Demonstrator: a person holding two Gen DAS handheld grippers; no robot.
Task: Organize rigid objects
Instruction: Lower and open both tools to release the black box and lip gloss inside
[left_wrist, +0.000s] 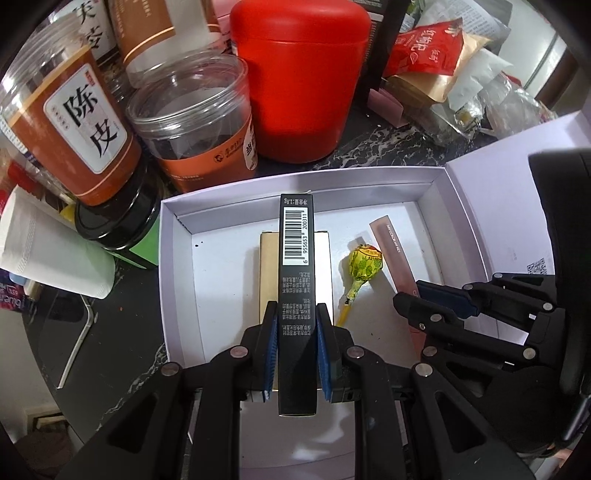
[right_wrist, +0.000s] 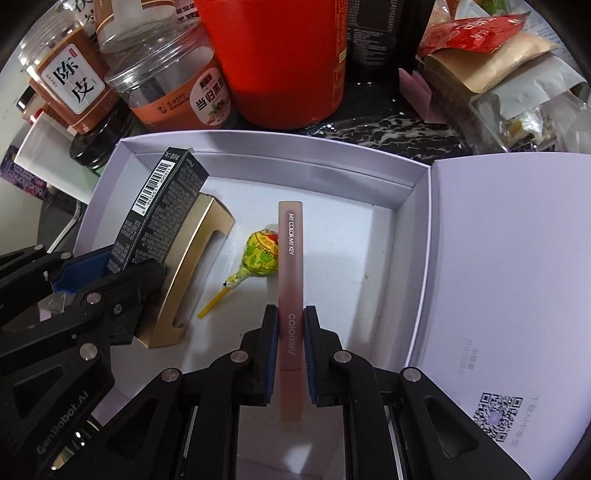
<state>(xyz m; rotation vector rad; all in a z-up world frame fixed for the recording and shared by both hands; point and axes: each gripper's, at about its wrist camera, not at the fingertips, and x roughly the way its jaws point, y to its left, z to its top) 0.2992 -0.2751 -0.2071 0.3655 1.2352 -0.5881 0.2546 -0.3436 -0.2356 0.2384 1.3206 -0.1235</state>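
My left gripper (left_wrist: 296, 314) is shut on a long black barcode box (left_wrist: 296, 258), held over a gold box (left_wrist: 266, 273) inside the open white box (left_wrist: 173, 266). In the right wrist view the left gripper (right_wrist: 122, 271) and the black box (right_wrist: 159, 206) show at the left, above the gold box (right_wrist: 195, 266). My right gripper (right_wrist: 290, 317) is shut on a slim pink colorkey box (right_wrist: 291, 266), held over the white box (right_wrist: 413, 206). It also shows in the left wrist view (left_wrist: 413, 299) with the pink box (left_wrist: 391, 251). A yellow lollipop (left_wrist: 364, 266) (right_wrist: 260, 254) lies between.
Behind the white box stand a red canister (left_wrist: 301, 77), a clear jar (left_wrist: 195, 122), an orange-labelled jar (left_wrist: 70, 118) and a black lid (left_wrist: 118, 221). Packets and bags (left_wrist: 436, 55) pile at the back right. The box's lid (right_wrist: 509, 277) lies open to the right.
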